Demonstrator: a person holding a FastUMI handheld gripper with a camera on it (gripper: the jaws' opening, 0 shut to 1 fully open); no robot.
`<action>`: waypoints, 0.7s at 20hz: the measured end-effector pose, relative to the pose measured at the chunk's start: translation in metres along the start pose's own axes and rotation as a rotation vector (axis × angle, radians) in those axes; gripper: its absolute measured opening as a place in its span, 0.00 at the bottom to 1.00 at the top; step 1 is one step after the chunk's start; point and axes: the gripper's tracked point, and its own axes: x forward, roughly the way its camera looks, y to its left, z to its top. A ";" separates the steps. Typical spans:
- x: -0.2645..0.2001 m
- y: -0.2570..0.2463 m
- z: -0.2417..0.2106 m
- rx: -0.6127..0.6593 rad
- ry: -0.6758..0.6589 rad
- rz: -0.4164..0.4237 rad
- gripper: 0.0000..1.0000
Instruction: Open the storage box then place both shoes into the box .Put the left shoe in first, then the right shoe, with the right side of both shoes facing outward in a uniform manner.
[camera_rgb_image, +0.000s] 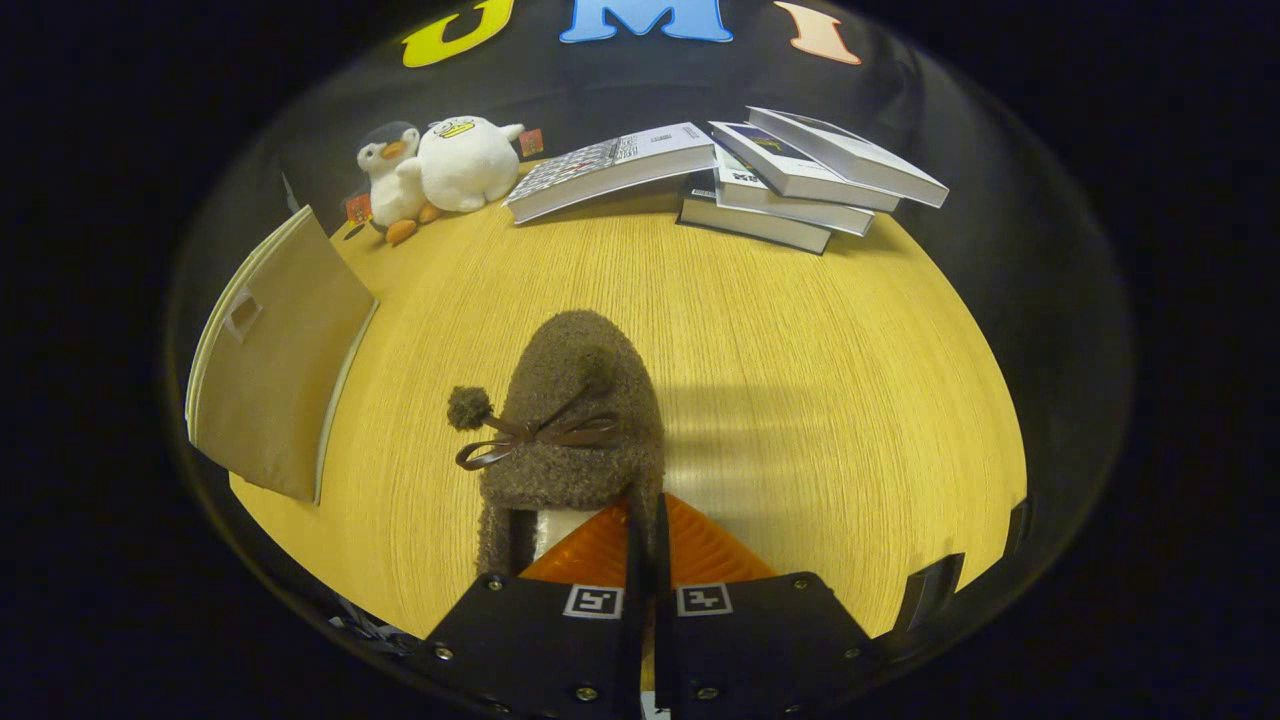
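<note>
With the brown fuzzy slipper (572, 420) as the landmark, the storage box (275, 370) stands well to its left on the yellow wood-grain table (800, 400). The box is a tan fabric one with a pale rim, and a small pull tab shows on the face turned toward the view; I cannot tell whether that face is a lid or a side.

Beyond the slipper and to its left, at the far edge of the table, a plush penguin (390, 180) leans against a white plush duck (465, 160), the two touching. Directly beyond the slipper lies a single white paperback (610, 168), flat on the table. Further right of it, a stack of books (800, 180) sits fanned, the upper ones overhanging the lower.

The slipper itself rests near the middle of the table, toe pointing away, with a thin brown ribbon bow across its top and a small pom-pom sticking out on its left side. The claw (648, 530) is at the slipper's heel end: its two fingers are drawn close together, pinched on the right-hand edge of the heel opening, with one finger inside the shoe and the other outside.
</note>
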 end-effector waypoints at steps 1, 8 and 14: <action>-0.001 0.003 0.001 0.034 0.000 0.007 0.05; -0.031 0.032 0.020 0.142 -0.016 0.071 0.05; -0.069 0.067 0.053 0.167 -0.083 0.112 0.05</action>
